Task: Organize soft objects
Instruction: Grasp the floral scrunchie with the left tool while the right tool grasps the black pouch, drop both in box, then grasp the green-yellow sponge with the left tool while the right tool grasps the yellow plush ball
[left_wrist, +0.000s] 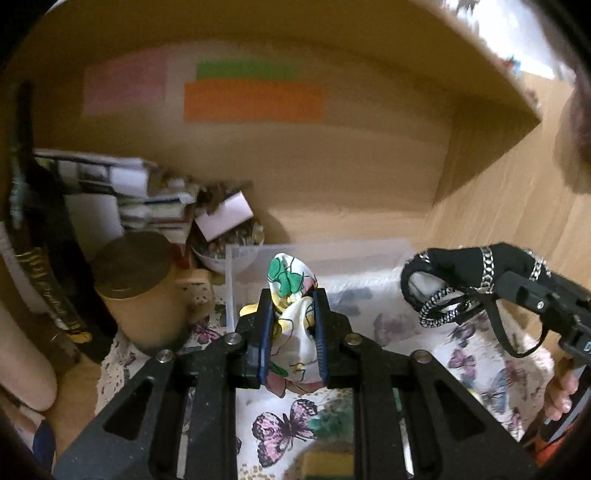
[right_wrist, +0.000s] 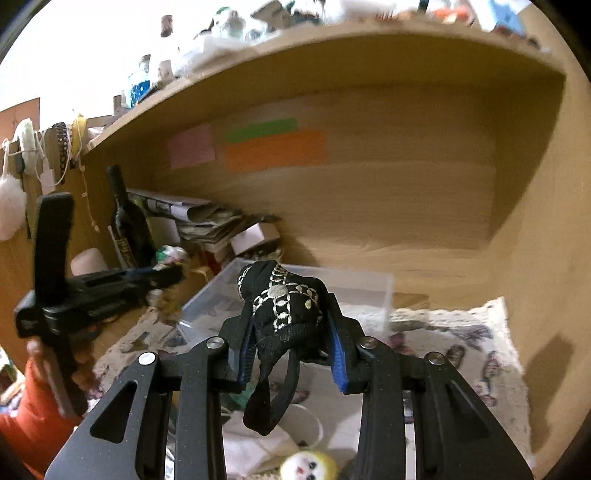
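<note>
My left gripper (left_wrist: 293, 295) is shut on a white floral cloth (left_wrist: 295, 317) with green and yellow print, held above the butterfly-print cloth (left_wrist: 284, 428). My right gripper (right_wrist: 291, 299) is shut on a black fabric piece (right_wrist: 284, 299) with silver chain embroidery and hanging straps. In the left wrist view the black piece (left_wrist: 465, 273) hangs at the right, over the clear plastic bin (left_wrist: 321, 254). In the right wrist view the bin (right_wrist: 384, 291) lies just beyond my fingers, and the left gripper (right_wrist: 162, 275) is at the left.
A wooden desk alcove with a shelf above. A cardboard tube with a brown lid (left_wrist: 140, 284), a dark bottle (right_wrist: 127, 218), stacked papers (right_wrist: 207, 221) and a bowl of small things (left_wrist: 229, 247) crowd the left. A yellow-haired soft toy (right_wrist: 308, 467) lies below.
</note>
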